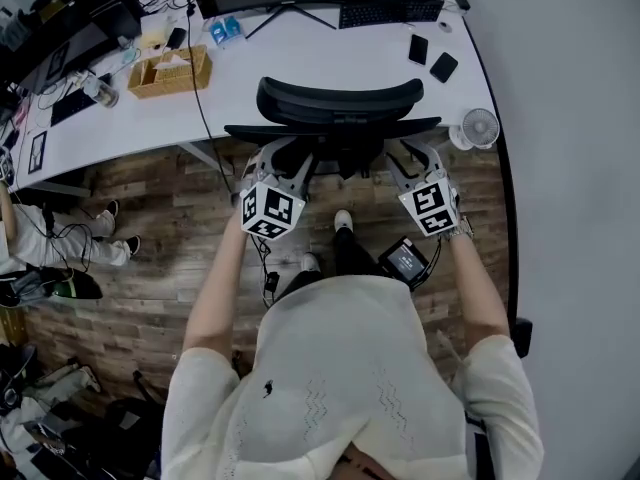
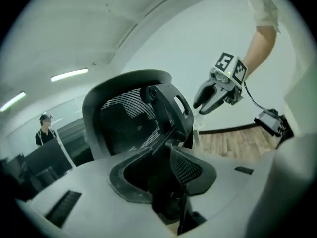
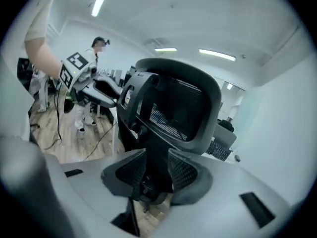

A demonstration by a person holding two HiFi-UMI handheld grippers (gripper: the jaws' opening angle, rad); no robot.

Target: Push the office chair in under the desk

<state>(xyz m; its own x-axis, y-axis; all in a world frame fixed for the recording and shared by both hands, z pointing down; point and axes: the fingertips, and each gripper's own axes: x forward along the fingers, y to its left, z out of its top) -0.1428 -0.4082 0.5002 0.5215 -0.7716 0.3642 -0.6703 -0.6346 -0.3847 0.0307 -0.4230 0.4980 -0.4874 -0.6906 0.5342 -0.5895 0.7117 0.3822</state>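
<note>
**Desk:** What is nearest the lens?

**Photographer:** A person in a white knitted top (image 1: 350, 388) stands on a wood-plank floor (image 1: 150, 228), bare forearms stretched forward, one gripper in each hand.

**Desk:** And the tongs?

**Photographer:** The left gripper (image 1: 282, 160) is clamped on the left side of the back frame of a black mesh-backed office chair (image 1: 340, 103). Its own view shows black frame filling the gap between the mesh pads (image 2: 190, 167). The right gripper (image 1: 415, 160) is clenched the same way on the frame's right side.

**Desk:** Where is the chair?

**Photographer:** Directly ahead of the person, backrest upright, its top at the near edge of a white desk (image 1: 300, 53). From above the backrest hides the seat, so how far it reaches beneath the desktop is unclear.

**Desk:** And beyond?

**Photographer:** A small white fan (image 1: 480, 126) sits at the desk's near right corner, close to the right gripper. Farther back lies a dark phone (image 1: 418, 48) with a second just beside it. A tan open box (image 1: 168, 71) is to the left, and a black keyboard (image 1: 390, 12) lies at the far edge.
</note>
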